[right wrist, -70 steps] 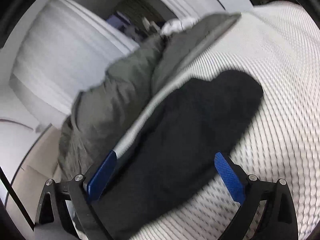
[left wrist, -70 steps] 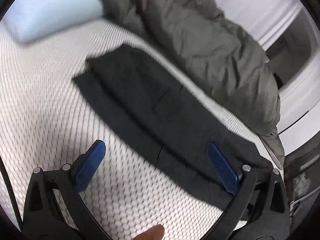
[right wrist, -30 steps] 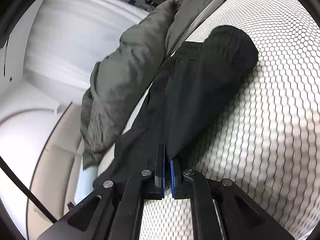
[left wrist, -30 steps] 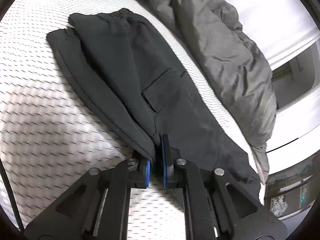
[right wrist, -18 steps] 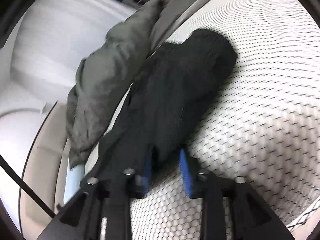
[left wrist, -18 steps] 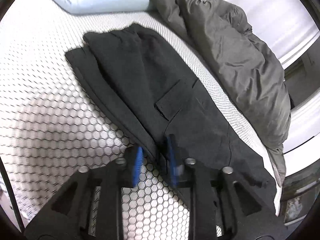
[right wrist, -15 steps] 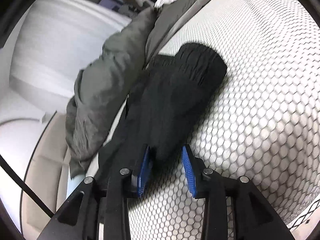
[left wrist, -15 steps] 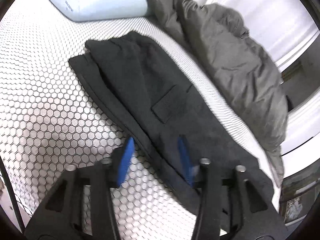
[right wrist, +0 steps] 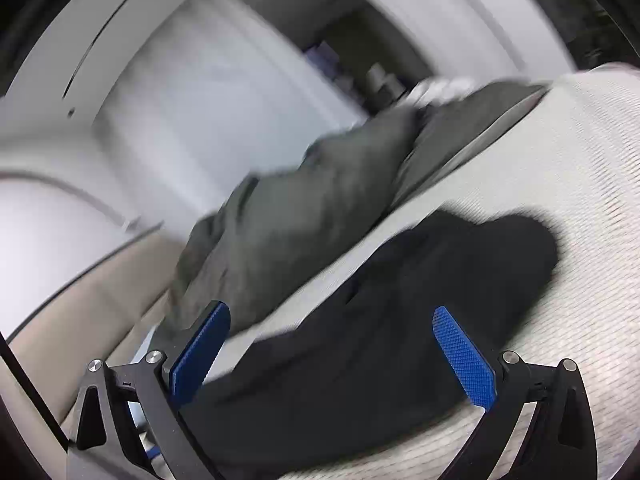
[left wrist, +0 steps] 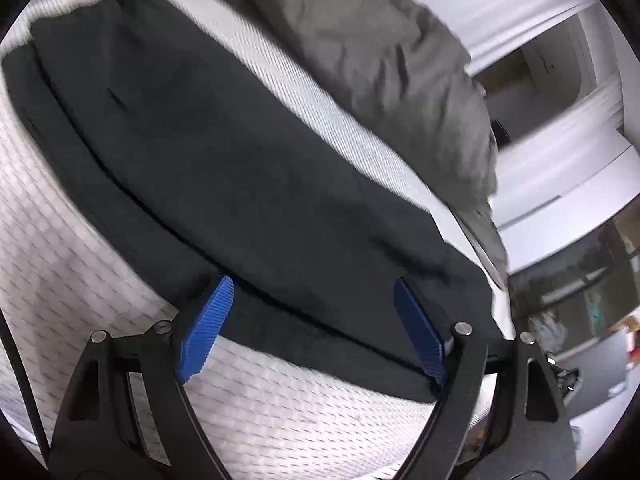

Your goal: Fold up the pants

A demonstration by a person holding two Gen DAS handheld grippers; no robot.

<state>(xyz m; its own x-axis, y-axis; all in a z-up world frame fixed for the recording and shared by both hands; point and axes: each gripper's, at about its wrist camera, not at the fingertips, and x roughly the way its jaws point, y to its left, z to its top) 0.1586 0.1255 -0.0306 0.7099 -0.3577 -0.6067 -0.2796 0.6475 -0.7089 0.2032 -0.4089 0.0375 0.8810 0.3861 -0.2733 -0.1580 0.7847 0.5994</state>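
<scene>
Both views are smeared by motion blur, so fine detail is hard to read. Left hand-held gripper (left wrist: 312, 320) has just been opening: its ribbed blue pads (left wrist: 206, 326) now stand wide apart above the black pants (left wrist: 224, 168), clamping nothing. Right hand-held gripper (right wrist: 334, 356) has likewise just spread fully, textured blue pads (right wrist: 464, 356) apart, nothing pinched. The pants lie flat on the bed's white mesh-patterned mattress (left wrist: 60, 272), one leg laid along the other with a dark seam line between; their far end is cut off by the left view's edge. A crumpled grey quilt (left wrist: 380, 60) lies bunched along the mattress's far side, just beside the pants. Background furniture is too blurred to identify.
</scene>
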